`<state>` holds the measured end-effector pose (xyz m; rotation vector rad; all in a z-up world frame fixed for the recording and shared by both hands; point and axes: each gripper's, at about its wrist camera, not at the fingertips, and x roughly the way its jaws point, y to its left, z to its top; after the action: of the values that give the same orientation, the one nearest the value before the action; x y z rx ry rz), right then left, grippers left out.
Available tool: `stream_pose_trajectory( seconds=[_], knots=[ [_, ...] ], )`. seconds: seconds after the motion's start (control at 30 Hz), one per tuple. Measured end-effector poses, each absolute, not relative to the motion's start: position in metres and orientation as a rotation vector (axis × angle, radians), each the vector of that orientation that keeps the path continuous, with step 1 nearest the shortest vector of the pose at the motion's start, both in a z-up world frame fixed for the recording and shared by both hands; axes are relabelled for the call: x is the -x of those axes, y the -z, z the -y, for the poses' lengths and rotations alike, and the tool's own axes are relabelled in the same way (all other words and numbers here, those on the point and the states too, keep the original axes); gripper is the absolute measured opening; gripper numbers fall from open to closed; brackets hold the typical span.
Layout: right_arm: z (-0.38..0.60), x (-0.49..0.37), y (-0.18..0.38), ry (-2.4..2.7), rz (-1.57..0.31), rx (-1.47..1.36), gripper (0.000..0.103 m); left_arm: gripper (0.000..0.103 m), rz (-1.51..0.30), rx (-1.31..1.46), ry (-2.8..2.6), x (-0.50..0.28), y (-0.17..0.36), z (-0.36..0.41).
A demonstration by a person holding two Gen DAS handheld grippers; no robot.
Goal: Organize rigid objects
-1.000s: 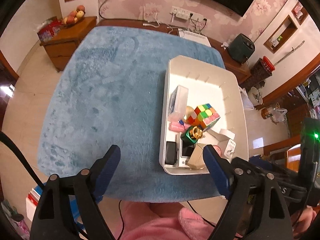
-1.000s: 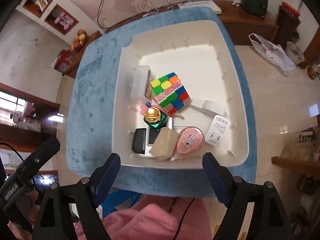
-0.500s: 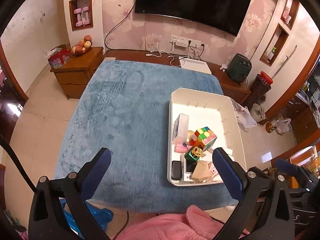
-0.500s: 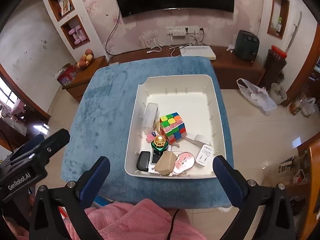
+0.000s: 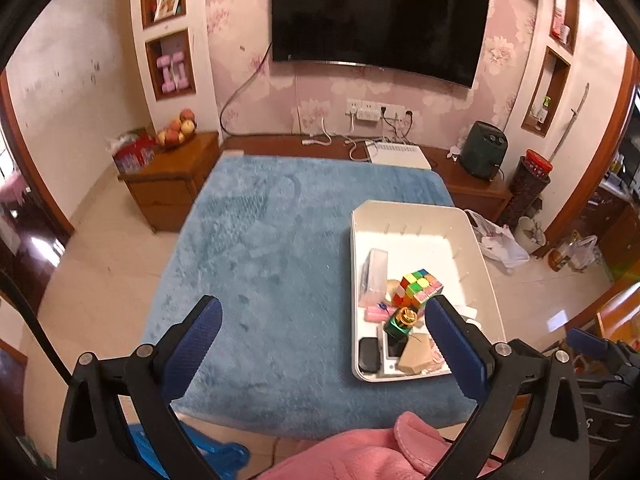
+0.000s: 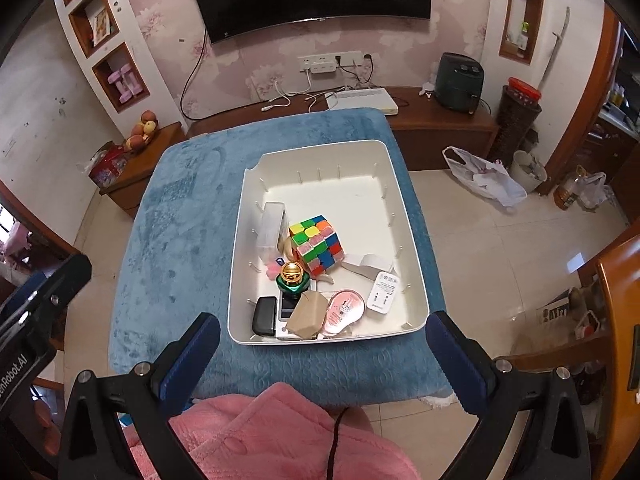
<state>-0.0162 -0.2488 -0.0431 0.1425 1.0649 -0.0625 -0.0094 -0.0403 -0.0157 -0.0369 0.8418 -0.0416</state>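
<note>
Both grippers hang above the near edge of a table covered with a blue plush cloth (image 6: 176, 240). The left gripper (image 5: 320, 322) and the right gripper (image 6: 322, 338) have just been opening; their jaws now stand wide apart with nothing between them. A white bin (image 6: 408, 240) sits on the cloth's right half. At its near end lie a Rubik's cube (image 6: 316, 244), a black case (image 6: 265, 315), a tan box (image 6: 308, 315) and a white charger (image 6: 383, 292).
</note>
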Motion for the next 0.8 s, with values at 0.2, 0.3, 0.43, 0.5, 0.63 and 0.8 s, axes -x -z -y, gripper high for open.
stream_pose_trajectory(
  seconds=[0.2,0.3,0.43,0.5,0.63,0.8],
  knots=[
    [0.247,0.020,0.043,0.056,-1.063,-0.132,0.103,0.101,-0.832,0.006,0.060,0.010,0.016,0.046],
    [0.245,0.021,0.043,0.048,-1.066,-0.124,0.103,0.101,-0.826,0.006,0.055,0.011,0.015,0.047],
    [0.243,0.020,0.043,0.037,-1.073,-0.121,0.103,0.101,-0.828,0.011,0.049,0.011,0.014,0.046],
    [0.241,0.018,0.043,0.032,-1.074,-0.117,0.103,0.101,-0.832,0.019,0.049,0.011,0.014,0.045],
    [0.239,0.015,0.044,0.024,-1.078,-0.111,0.103,0.101,-0.828,0.044,0.055,0.011,0.013,0.041],
    [0.235,0.011,0.044,0.015,-1.085,-0.099,0.103,0.101,-0.842,0.072,0.061,0.007,0.014,0.038]
  ],
)
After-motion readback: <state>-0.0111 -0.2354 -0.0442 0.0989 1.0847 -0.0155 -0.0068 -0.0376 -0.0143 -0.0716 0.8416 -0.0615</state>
